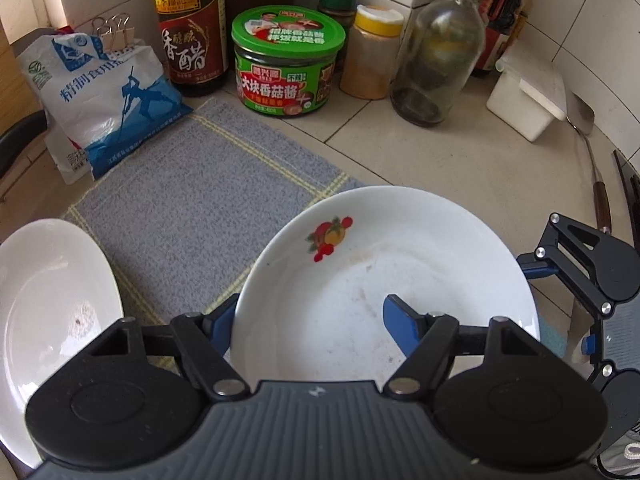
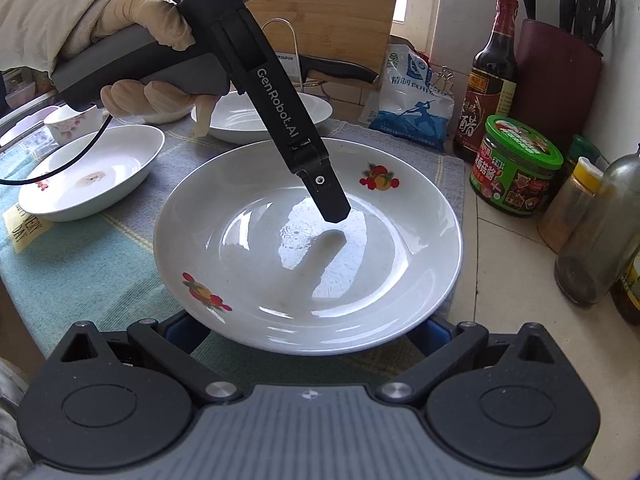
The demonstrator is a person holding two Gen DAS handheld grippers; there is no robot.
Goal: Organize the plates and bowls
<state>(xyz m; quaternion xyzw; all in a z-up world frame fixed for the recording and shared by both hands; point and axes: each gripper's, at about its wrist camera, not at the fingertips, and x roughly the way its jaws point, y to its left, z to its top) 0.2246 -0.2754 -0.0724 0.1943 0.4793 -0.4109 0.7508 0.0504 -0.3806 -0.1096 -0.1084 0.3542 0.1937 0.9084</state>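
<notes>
A white plate with fruit prints (image 1: 400,264) (image 2: 280,280) lies partly on a grey-blue cloth (image 1: 192,200). My left gripper (image 1: 308,328) straddles its near rim: one blue finger (image 1: 400,324) is inside the plate, the other (image 1: 220,328) outside, jaws wide apart. In the right wrist view the left gripper's finger (image 2: 328,196) points down into the plate. My right gripper (image 2: 308,332) is open under the plate's near rim, its fingers mostly hidden. A second white plate (image 1: 48,312) (image 2: 92,176) lies left, a third dish (image 2: 260,116) behind, and a floral bowl (image 2: 72,120) far left.
Against the tiled wall stand a salt bag (image 1: 108,100), a vinegar bottle (image 1: 192,28), a green-lidded jar (image 1: 288,60), a spice jar (image 1: 372,52), a glass bottle (image 1: 440,56) and a white box (image 1: 528,100). A spatula (image 1: 592,160) lies right. A knife block (image 2: 556,76) stands at the back.
</notes>
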